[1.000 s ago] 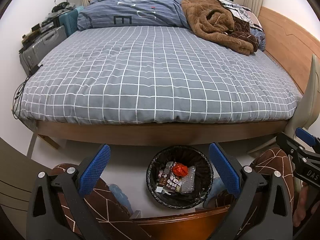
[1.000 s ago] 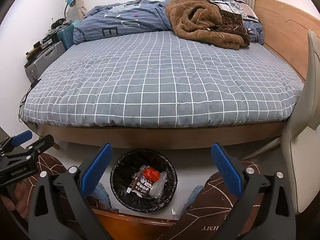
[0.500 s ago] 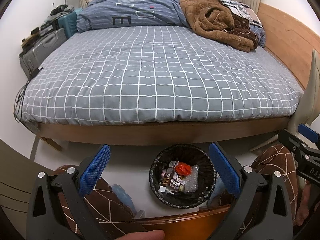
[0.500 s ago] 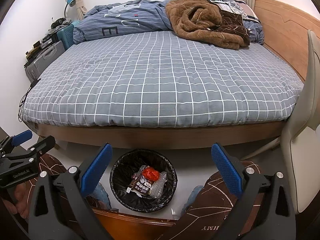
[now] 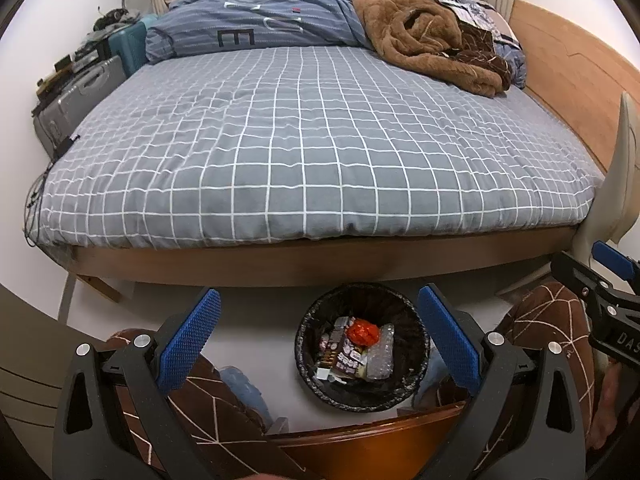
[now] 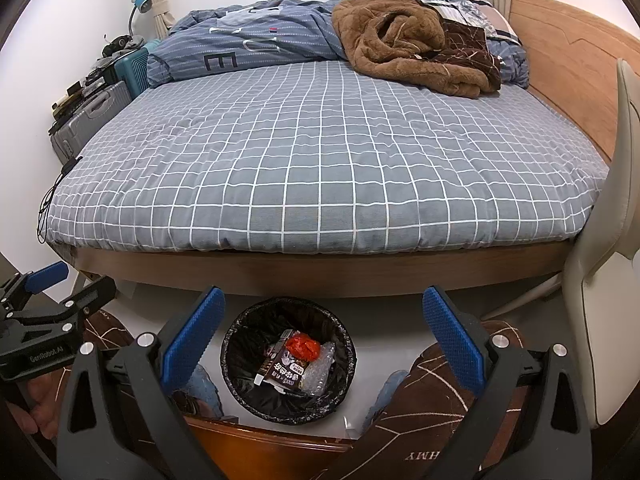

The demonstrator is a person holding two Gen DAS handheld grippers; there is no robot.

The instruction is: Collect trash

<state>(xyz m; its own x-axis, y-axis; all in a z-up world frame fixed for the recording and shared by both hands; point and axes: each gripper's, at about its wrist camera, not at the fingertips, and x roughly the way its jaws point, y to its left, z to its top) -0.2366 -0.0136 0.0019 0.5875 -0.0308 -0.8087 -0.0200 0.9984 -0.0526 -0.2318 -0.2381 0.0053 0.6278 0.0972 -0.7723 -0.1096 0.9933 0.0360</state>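
My left claw point(image 5: 318, 336) and right claw point(image 6: 320, 334) both stand spread apart, gripping nothing, above the trash bin point(image 5: 320, 390). The bin sits on the floor just before the bed point(image 5: 312, 152); a red wrapper point(image 5: 362, 332) and a snack packet point(image 6: 286, 370) lie inside it.

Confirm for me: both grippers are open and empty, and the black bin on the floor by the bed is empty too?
Not quite: the bin holds trash, a red wrapper and clear plastic among it, as the right wrist view shows. Left gripper and right gripper are open and empty.
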